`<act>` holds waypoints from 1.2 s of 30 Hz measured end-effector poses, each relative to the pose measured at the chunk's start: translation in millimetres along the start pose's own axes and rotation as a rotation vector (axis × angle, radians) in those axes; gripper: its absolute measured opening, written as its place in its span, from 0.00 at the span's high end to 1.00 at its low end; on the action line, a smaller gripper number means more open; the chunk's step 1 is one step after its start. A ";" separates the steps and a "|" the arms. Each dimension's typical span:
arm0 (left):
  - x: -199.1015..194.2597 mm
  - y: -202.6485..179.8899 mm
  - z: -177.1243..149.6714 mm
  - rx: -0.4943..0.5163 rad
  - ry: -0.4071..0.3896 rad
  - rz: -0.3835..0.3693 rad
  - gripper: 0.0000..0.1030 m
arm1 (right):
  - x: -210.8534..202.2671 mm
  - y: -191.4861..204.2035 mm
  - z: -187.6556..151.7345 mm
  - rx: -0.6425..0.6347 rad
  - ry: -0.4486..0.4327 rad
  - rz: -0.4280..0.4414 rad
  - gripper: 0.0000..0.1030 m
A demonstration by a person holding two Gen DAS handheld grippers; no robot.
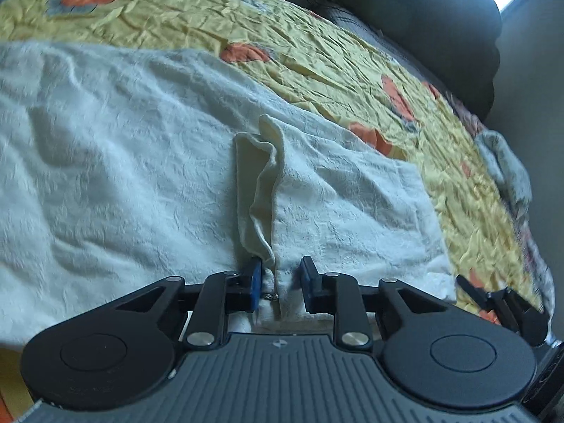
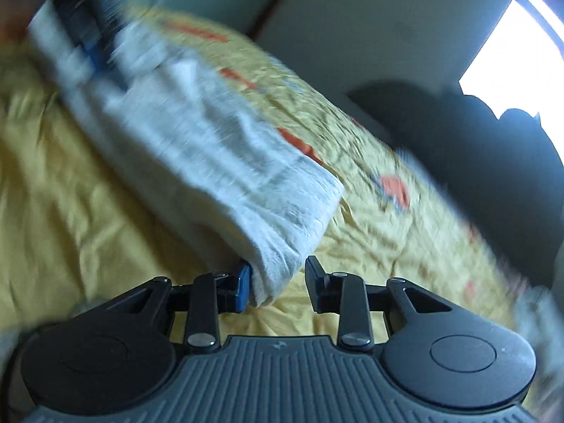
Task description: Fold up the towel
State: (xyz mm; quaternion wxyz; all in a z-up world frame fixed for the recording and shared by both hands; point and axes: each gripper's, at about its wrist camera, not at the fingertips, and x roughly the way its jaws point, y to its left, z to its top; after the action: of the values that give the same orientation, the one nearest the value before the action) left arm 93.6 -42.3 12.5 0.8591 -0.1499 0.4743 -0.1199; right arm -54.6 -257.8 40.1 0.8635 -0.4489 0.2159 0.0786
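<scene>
Both grippers [image 1: 280,283] [image 2: 278,287], jaws parted, straddle towel [image 1: 141,148] edges on bedspread [image 1: 317,46].

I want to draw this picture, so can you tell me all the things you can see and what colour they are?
towel: one, white, spread over the bed, with a bunched fold between the left gripper's fingers and a corner at the right gripper.
bedspread: one, yellow with orange and grey patches, wrinkled, under the towel.
dark shape: one, dark grey, past the far edge of the bed; too dim to tell what it is.
window: one, bright white, upper right.
left gripper: one, black with blue pads, jaws apart around the towel fold.
right gripper: one, black with blue pads, jaws apart, towel corner against one pad.
</scene>
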 end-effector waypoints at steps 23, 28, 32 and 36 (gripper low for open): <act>-79.9 57.3 -27.1 -0.214 -0.317 0.128 0.15 | 3.1 -89.9 31.7 0.775 -0.152 0.438 0.03; -79.5 85.7 -32.1 -0.263 -0.315 0.133 0.17 | 67.4 -65.1 42.2 0.807 0.098 0.500 0.04; -92.8 93.5 -41.6 -0.256 -0.369 0.123 0.19 | 52.6 -57.6 37.6 0.789 0.067 0.458 0.03; -134.4 106.8 -60.6 -0.293 -0.507 0.159 0.17 | 23.0 -45.1 71.2 0.757 -0.092 0.461 0.03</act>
State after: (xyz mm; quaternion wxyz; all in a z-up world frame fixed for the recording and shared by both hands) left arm -21.2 94.7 46.9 0.9260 -0.2598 0.2675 0.0588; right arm 2.4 -227.8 99.1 0.9356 -0.0372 0.2852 0.2046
